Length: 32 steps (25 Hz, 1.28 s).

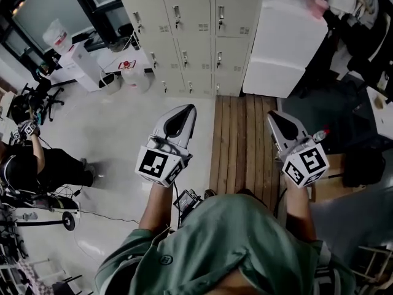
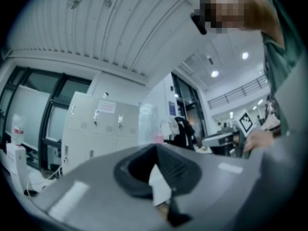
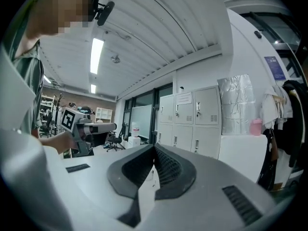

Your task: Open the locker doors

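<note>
Head view: every door on the lockers is shut, nothing started; left tool and right tool pinched closed, empty, well short of them.

Open floor before lockers, white cabinet alongside

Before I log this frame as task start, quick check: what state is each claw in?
Left claw: closed, tips together, holding nothing.
Right claw: closed, tips together, holding nothing.
</note>
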Each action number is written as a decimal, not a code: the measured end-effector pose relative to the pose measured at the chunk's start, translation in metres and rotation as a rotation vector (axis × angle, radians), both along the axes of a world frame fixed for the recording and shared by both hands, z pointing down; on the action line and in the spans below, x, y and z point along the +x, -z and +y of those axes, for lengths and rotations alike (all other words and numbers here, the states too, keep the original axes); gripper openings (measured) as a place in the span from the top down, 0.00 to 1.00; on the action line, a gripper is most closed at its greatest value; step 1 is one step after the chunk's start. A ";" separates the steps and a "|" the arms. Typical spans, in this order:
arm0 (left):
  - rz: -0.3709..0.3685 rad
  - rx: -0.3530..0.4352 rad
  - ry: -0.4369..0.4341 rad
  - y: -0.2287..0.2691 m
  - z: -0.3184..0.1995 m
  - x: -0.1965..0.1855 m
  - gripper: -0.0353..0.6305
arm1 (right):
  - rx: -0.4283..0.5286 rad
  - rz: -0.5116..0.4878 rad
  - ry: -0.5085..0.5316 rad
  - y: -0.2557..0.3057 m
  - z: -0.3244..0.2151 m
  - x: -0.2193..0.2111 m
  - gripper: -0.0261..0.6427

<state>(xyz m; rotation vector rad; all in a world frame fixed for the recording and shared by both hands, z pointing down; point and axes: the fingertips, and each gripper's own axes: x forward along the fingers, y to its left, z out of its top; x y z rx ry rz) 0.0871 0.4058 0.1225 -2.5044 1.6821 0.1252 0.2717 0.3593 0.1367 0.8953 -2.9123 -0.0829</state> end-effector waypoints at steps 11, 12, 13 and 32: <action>-0.005 -0.041 0.040 -0.007 -0.054 -0.035 0.95 | -0.016 -0.010 0.032 -0.005 -0.070 -0.040 0.95; -0.006 -0.050 0.050 -0.008 -0.061 -0.039 0.95 | -0.020 -0.012 0.040 -0.007 -0.077 -0.044 0.95; -0.008 -0.061 0.059 -0.009 -0.070 -0.041 0.95 | -0.024 -0.014 0.048 -0.008 -0.085 -0.047 0.95; -0.047 -0.081 0.096 -0.013 -0.278 -0.007 0.95 | -0.065 -0.033 0.135 -0.033 -0.294 -0.038 0.95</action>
